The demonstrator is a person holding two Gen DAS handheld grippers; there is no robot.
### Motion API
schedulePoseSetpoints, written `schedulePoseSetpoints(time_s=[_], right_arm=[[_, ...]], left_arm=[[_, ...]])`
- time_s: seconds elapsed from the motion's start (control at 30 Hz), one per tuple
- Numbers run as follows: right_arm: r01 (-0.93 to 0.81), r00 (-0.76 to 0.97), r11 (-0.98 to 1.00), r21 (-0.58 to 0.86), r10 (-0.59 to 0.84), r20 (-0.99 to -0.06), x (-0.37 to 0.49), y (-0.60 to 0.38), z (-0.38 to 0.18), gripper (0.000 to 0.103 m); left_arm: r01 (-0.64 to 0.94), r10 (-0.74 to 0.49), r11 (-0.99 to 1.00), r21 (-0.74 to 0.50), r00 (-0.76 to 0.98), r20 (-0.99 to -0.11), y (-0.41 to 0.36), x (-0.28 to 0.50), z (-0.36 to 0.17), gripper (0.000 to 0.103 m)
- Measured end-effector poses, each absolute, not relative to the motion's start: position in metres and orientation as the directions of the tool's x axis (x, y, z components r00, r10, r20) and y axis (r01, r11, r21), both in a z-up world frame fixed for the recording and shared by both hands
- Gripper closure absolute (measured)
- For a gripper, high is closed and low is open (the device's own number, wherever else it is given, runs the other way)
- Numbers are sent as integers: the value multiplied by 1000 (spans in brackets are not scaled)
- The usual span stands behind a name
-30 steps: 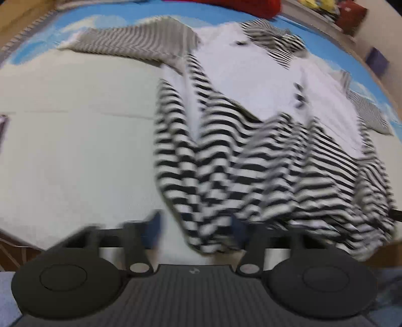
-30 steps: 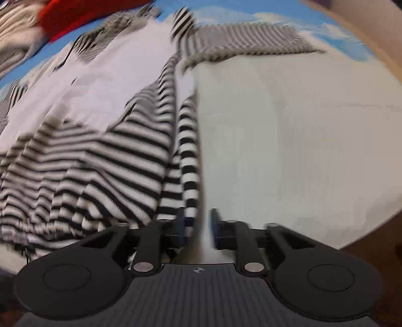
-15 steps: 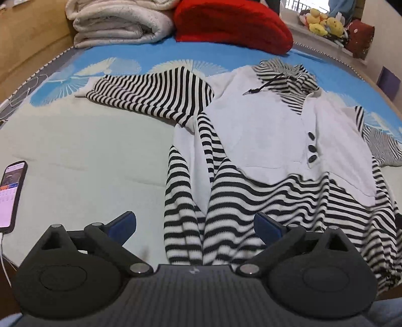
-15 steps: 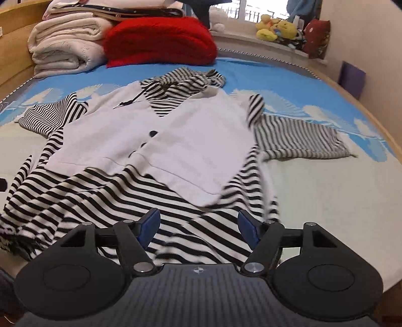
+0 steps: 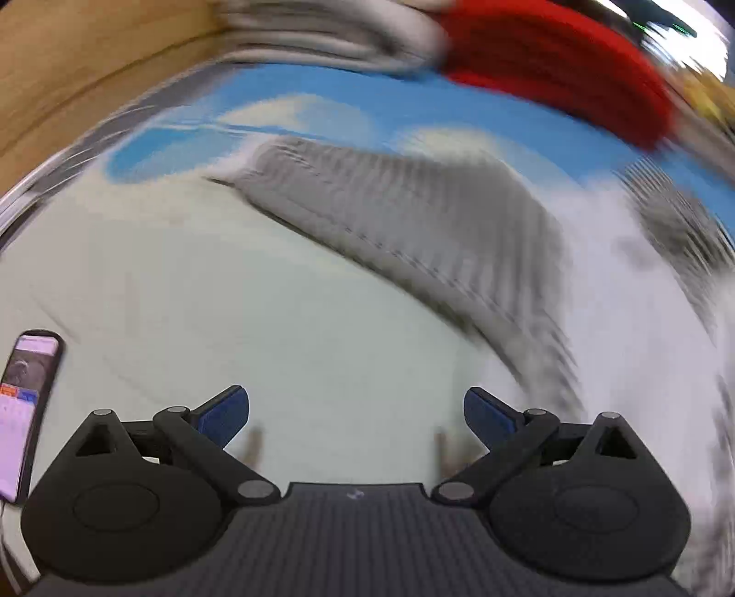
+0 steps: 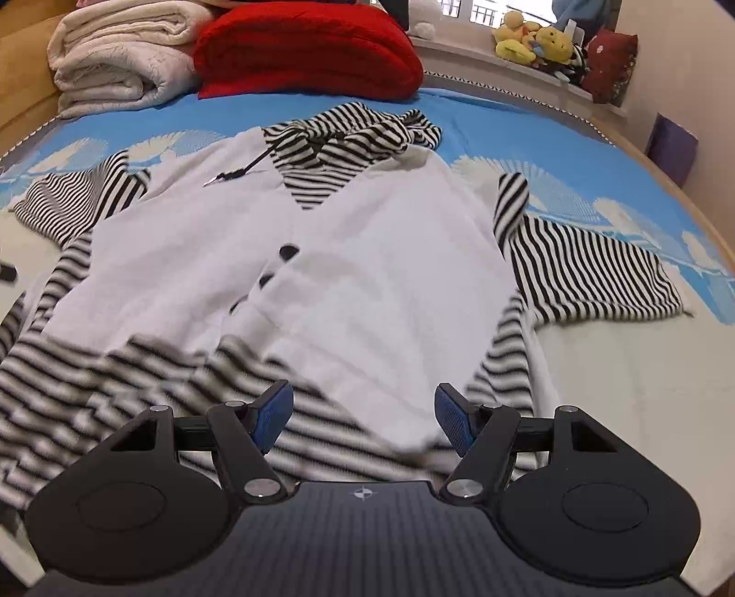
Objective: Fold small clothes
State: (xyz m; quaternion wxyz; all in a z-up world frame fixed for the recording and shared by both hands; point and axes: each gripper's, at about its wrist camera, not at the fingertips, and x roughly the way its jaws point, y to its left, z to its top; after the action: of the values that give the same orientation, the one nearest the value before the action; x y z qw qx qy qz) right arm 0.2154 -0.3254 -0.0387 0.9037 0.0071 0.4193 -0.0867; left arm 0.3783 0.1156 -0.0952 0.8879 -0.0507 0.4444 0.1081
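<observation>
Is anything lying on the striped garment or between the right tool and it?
Nothing visible does. The right tool hovers open over the hem of the striped garment, which lies spread on the bed with nothing on top.

Black-and-white stripes on a blue and cream bed

The hooded top point(image 6: 367, 284) has a plain white front panel, black buttons point(image 6: 288, 251), and black-and-white striped sleeves, hood and hem. The bedcover point(image 6: 574, 151) is bright blue with white fan motifs, cream nearer the camera. Behind lie a red blanket point(image 6: 308, 50), a cream blanket point(image 6: 119, 59) and yellow plush toys point(image 6: 533, 39). The gripper pads point(image 6: 275, 413) are blue on black arms.
</observation>
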Motion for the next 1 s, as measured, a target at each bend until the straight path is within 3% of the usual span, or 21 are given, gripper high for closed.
schedulePoseSetpoints(time_s=[0.1, 0.2, 0.37, 0.53, 0.57, 0.6, 0.63, 0.67, 0.83, 1.0], right_arm=[[206, 617, 978, -27, -151, -772, 227, -335, -50, 33], [242, 586, 970, -11, -155, -796, 238, -342, -60, 33], [257, 586, 966, -18, -171, -792, 252, -337, -66, 33], [242, 551, 970, -41, -172, -817, 266, -329, -78, 33], [236, 547, 971, -42, -168, -820, 268, -327, -80, 33], [232, 546, 972, -44, -167, -821, 270, -325, -81, 33], [229, 544, 972, -48, -169, -822, 271, -323, -81, 33], [226, 546, 973, -50, -169, -820, 271, -321, -81, 33], [231, 570, 971, -54, -180, -802, 268, -322, -73, 33], [253, 589, 967, -25, -174, -789, 257, -335, -64, 33]], left_arm=[[-414, 213, 908, -64, 588, -780, 168, 416, -96, 2], [-546, 184, 809, -217, 587, -789, 221, 444, -107, 2], [-645, 102, 639, -419, 612, -785, 277, 483, -128, 1], [-634, 97, 599, -489, 665, -741, 278, 517, -125, 3], [-619, 78, 600, -508, 676, -733, 276, 523, -126, 16], [-602, 46, 604, -522, 681, -731, 271, 529, -129, 45], [-585, 8, 610, -534, 679, -735, 266, 536, -132, 66], [-583, -11, 617, -529, 666, -746, 262, 541, -135, 99], [-611, 124, 664, -432, 659, -741, 256, 525, -108, 100], [-635, 206, 600, -487, 710, -673, 273, 493, -42, 100]])
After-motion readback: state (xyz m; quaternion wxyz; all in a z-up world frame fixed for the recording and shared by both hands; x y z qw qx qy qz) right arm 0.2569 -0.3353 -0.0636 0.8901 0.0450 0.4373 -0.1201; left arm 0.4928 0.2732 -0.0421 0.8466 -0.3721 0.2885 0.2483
